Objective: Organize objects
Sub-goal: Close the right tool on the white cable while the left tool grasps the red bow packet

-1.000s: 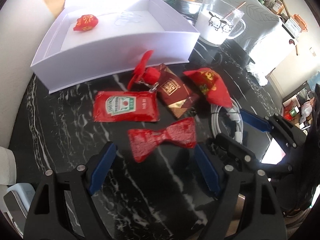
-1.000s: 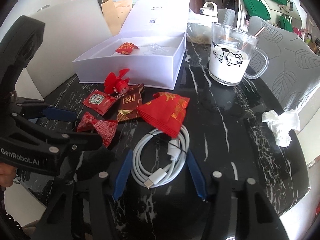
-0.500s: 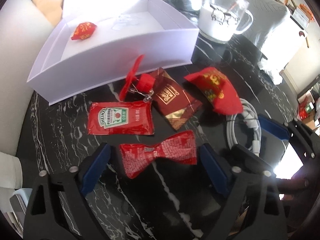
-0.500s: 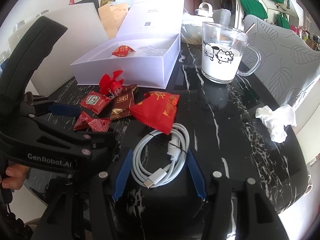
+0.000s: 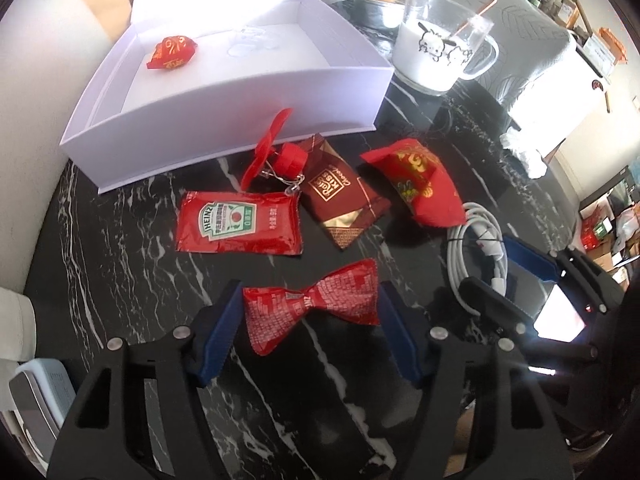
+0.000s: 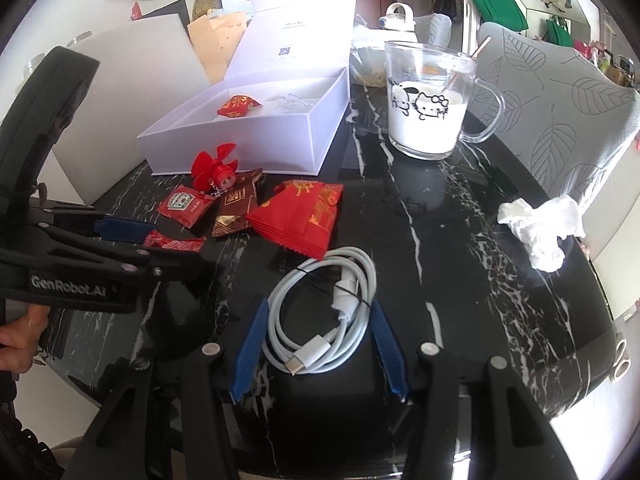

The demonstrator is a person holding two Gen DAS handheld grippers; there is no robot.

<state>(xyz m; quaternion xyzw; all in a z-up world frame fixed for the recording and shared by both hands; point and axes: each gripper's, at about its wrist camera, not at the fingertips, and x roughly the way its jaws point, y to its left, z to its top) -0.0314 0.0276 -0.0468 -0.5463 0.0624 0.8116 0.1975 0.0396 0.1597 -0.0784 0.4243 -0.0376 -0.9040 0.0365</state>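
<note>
Left gripper (image 5: 310, 322) has just been closing around the candy (image 5: 316, 304); right gripper (image 6: 318, 350) straddles the cable (image 6: 320, 316).
Both pairs of jaws touch their item's edges on the table (image 6: 460, 280); whether they grip I cannot tell.

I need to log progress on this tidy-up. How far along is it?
Early. Done: one red candy lies in the white box. In hand: left gripper closing around the red twist-wrapped candy; right gripper straddles the white cable. Left: ketchup packet, chocolate, red pouch, fan.
</note>
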